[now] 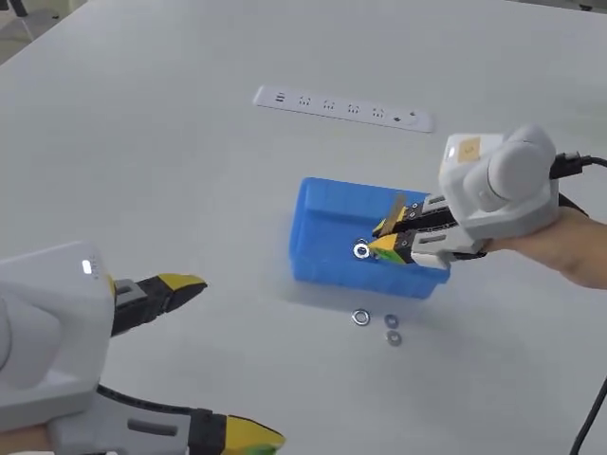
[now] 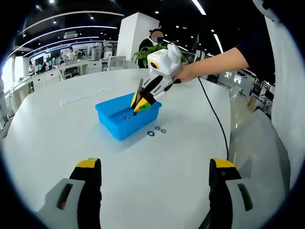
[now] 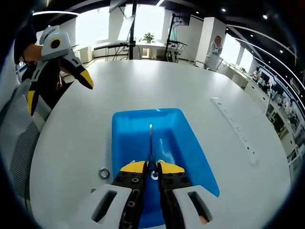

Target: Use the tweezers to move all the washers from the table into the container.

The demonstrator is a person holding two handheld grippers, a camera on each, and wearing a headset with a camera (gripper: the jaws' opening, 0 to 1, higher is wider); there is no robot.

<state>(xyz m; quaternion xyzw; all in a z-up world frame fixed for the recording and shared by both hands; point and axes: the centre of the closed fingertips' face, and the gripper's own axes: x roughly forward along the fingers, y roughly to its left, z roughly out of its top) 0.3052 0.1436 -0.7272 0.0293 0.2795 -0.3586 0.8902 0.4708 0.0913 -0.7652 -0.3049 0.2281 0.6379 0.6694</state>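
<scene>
We note right tool [image 1: 384,242] clamped on tweezers [image 3: 150,143] over blue container [image 1: 327,204]; left tool [image 2: 155,164] wide open, empty. Three washers [image 1: 360,318] on table [image 1: 190,171], just beside container.

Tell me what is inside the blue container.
One washer shows inside the container, near the tips of the right hand-held gripper, which holds the tweezers. The gripper covers part of the floor.

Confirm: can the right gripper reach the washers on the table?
Probably yes. The right gripper, shut on the tweezers, is over the blue container. The washers lie on open table just beside its wall, with nothing between.
</scene>
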